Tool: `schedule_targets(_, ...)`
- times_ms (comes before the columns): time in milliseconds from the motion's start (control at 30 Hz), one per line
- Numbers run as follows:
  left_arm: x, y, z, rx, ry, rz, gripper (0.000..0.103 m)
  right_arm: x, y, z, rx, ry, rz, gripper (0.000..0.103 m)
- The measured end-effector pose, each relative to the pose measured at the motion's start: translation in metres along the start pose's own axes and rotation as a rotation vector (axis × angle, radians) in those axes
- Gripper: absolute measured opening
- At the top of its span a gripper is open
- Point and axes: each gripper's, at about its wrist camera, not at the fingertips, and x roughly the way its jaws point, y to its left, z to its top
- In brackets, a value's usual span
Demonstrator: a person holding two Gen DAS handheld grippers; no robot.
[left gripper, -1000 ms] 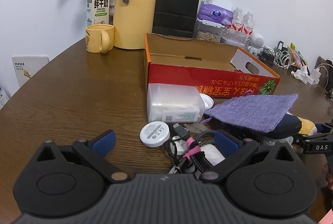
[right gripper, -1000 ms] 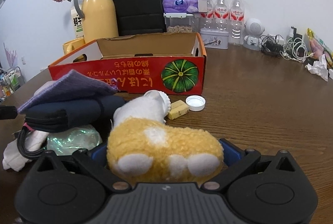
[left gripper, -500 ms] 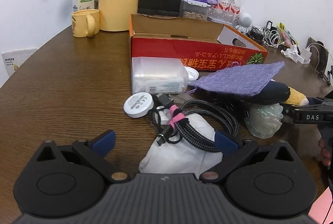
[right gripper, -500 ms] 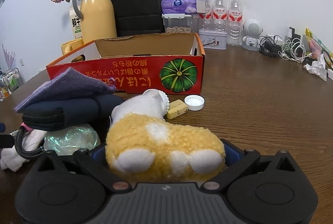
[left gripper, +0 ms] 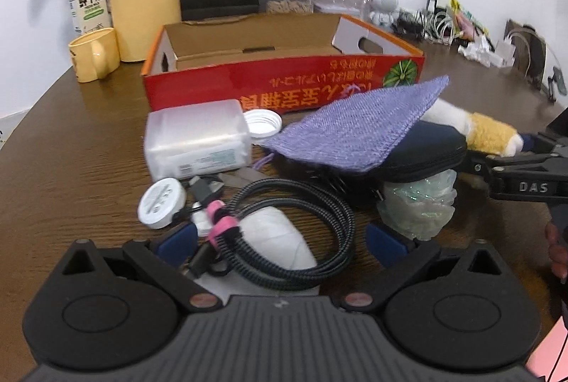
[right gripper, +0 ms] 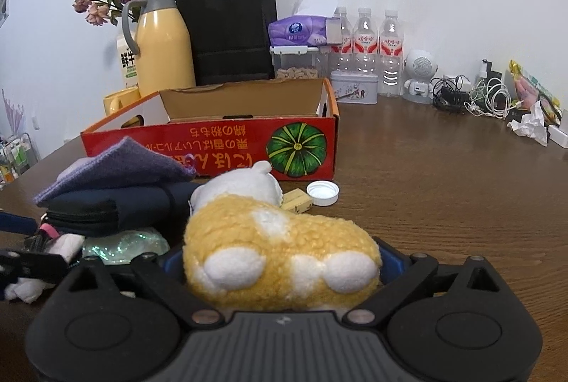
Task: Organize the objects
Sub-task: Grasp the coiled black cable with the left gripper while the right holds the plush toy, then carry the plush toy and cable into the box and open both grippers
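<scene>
Closest to me, the right gripper [right gripper: 282,270] is clamped on a yellow-and-white plush toy [right gripper: 277,250], which bulges up between its blue pads just above the table [right gripper: 443,176]. The left gripper [left gripper: 280,240] hangs with its jaws spread wide and nothing between them, over a coiled black cable [left gripper: 294,233] and a white wad of tissue [left gripper: 277,240].

Just beyond lie a round white puck [left gripper: 162,207], a crumpled clear wrapper [left gripper: 419,204], a dark zip pouch [left gripper: 422,151] with a purple cloth [left gripper: 358,130] draped on it, a frosted plastic box [left gripper: 197,142], a white bottle cap [right gripper: 322,193] and a small yellow block [right gripper: 297,201].

Behind the pile stands the red cardboard box [left gripper: 284,80], open at the top, and what I can see of its inside is bare. So by my reckoning the tidying has barely begun: one toy is in hand and the rest is still loose on the table.
</scene>
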Motion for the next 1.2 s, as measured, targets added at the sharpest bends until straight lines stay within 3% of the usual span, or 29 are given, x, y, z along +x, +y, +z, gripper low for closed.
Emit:
schedule_targets(133,0.01,-0.009,0.001,0.012,0.026,0.051,0.103,-0.003,0.0,0.0,-0.002,-0.016,0.007,0.098)
schedule_targets(433,0.019,-0.007,0.0,-0.039,0.036,0.074,0.101,-0.005,0.0,0.0,-0.005,-0.03,0.017,0.098)
schedule_targets(600,0.008,-0.003,-0.002,-0.06,-0.009,0.058,0.094,-0.006,0.0,0.0,-0.006,-0.033,0.017,0.098)
schedule_targets(1200,-0.047,0.034,0.004,-0.11,-0.166,0.097,0.093,-0.021,0.0,0.007,-0.016,-0.08,-0.026,0.098)
